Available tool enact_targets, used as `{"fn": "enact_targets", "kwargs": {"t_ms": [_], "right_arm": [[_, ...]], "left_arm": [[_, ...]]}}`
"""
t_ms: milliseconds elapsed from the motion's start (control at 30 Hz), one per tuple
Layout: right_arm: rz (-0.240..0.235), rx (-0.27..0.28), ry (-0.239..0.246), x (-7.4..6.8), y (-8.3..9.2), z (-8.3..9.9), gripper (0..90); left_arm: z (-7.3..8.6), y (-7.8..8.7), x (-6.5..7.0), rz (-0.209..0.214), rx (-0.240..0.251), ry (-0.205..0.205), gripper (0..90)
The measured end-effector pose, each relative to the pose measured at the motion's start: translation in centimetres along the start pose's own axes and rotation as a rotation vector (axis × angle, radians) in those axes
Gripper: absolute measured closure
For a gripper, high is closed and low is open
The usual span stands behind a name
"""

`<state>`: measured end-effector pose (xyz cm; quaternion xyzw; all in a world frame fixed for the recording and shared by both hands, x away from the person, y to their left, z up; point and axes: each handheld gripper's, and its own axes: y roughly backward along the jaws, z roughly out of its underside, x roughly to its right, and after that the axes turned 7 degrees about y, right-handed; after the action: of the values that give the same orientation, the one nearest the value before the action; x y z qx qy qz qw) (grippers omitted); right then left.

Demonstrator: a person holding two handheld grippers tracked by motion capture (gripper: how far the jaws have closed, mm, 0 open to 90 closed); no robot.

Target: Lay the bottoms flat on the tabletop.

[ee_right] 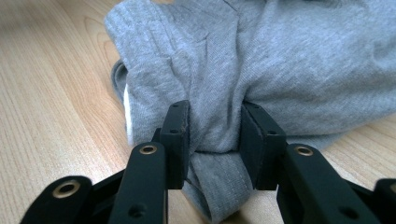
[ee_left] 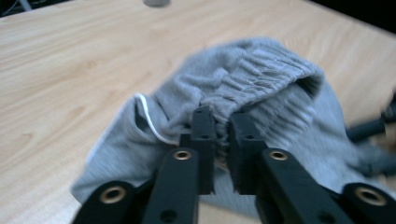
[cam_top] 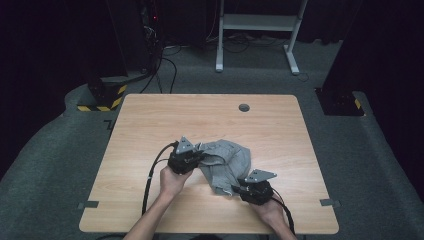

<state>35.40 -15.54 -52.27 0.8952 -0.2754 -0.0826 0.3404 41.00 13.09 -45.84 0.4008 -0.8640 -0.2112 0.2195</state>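
The grey garment (cam_top: 227,160) is pinched at its ribbed waistband by the left gripper (ee_left: 223,126), while a bunched fold is clamped by the right gripper (ee_right: 214,126).

Grey knit garment (cam_top: 227,162) lies crumpled on the wooden table, near its front centre. Ribbed elastic band bunched along one edge; a white cord shows at a fold. Fabric creased, partly lifted.
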Motion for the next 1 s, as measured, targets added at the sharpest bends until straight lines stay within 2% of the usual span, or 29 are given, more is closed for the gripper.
{"fn": "enact_targets", "kwargs": {"t_ms": [33, 100, 133, 200, 300, 333, 367, 400, 433, 467, 500, 533, 567, 600, 633, 667, 767, 800, 833, 867, 900, 933, 1000], "right_arm": [[0.000, 0.000, 0.000, 0.0, 0.0, 0.0, 64.7], [-0.016, 0.004, 0.003, -0.1, 0.1, 0.1, 65.7], [-0.016, 0.004, 0.003, -0.1, 0.1, 0.1, 65.7], [-0.028, 0.003, 0.004, -0.3, 0.2, 0.2, 66.3], [-0.047, 0.004, 0.015, -0.5, 0.5, 0.4, 67.1], [-0.062, -0.002, 0.029, -0.7, 0.7, 0.5, 67.6], [-0.062, -0.002, 0.029, -0.7, 0.7, 0.5, 67.6], [-0.072, -0.013, 0.044, -1.0, 0.9, 0.5, 67.7], [-0.074, -0.015, 0.052, -1.1, 1.0, 0.5, 67.7], [-0.078, -0.018, 0.062, -1.2, 1.1, 0.6, 67.7], [-0.078, -0.018, 0.062, -1.2, 1.1, 0.6, 67.7], [-0.082, -0.018, 0.065, -1.3, 1.2, 0.6, 67.6], [-0.082, -0.016, 0.063, -1.3, 1.1, 0.6, 67.5], [-0.082, -0.016, 0.063, -1.3, 1.1, 0.6, 67.5], [-0.085, -0.013, 0.059, -1.2, 1.1, 0.6, 67.0], [-0.092, -0.005, 0.035, -1.0, 1.1, 0.7, 63.8], [-0.092, 0.004, 0.009, -0.9, 1.2, 0.7, 60.6], [-0.085, 0.008, 0.007, -0.9, 1.4, 0.6, 59.8], [-0.063, 0.028, -0.002, -0.7, 1.9, 0.5, 58.9], [-0.063, 0.028, -0.002, -0.7, 1.9, 0.5, 58.9], [-0.057, 0.041, -0.004, -0.6, 2.0, 0.5, 58.9], [-0.048, 0.070, -0.018, -0.5, 2.5, 0.3, 59.0], [-0.041, 0.080, -0.016, -0.5, 2.7, 0.1, 59.2]], "left_arm": [[0.0, 0.0, 0.0, 0.000, 0.000, 0.000, 85.8], [-0.9, -0.4, -1.1, 0.001, 0.006, 0.054, 86.7], [-0.9, -0.4, -1.1, 0.001, 0.006, 0.054, 86.8], [-1.4, -0.6, -1.8, -0.014, 0.014, 0.092, 87.0], [-2.1, -0.8, -2.8, -0.052, 0.014, 0.128, 87.1], [-2.3, -0.8, -3.6, -0.075, 0.020, 0.168, 87.1], [-2.3, -0.8, -3.6, -0.075, 0.020, 0.168, 87.1], [-2.3, -1.0, -4.3, -0.116, 0.013, 0.180, 87.1], [-2.3, -1.0, -4.3, -0.116, 0.013, 0.180, 87.0], [-2.2, -1.4, -5.0, -0.148, -0.001, 0.190, 87.0], [-2.2, -1.4, -5.0, -0.148, -0.001, 0.190, 86.8], [-2.0, -1.9, -5.5, -0.159, -0.015, 0.207, 86.1], [-1.9, -2.2, -5.8, -0.151, -0.024, 0.216, 85.1], [-1.9, -2.2, -5.8, -0.151, -0.024, 0.216, 81.1], [-1.8, -2.4, -5.8, -0.132, -0.031, 0.214, 81.1], [-1.5, -2.5, -5.5, -0.104, -0.035, 0.211, 67.2], [-1.3, -2.3, -4.9, -0.100, -0.033, 0.188, 51.9], [-1.2, -2.1, -4.6, -0.112, -0.031, 0.166, 51.9], [-1.0, -1.7, -4.2, -0.129, -0.024, 0.144, 46.2], [-0.9, -1.4, -4.1, -0.137, -0.019, 0.131, 46.2], [-0.8, -1.0, -4.0, -0.142, -0.013, 0.126, 45.0], [-0.5, 0.0, -4.0, -0.132, -0.001, 0.139, 44.1], [-0.3, 0.3, -3.9, -0.129, -0.002, 0.143, 43.8]]}}
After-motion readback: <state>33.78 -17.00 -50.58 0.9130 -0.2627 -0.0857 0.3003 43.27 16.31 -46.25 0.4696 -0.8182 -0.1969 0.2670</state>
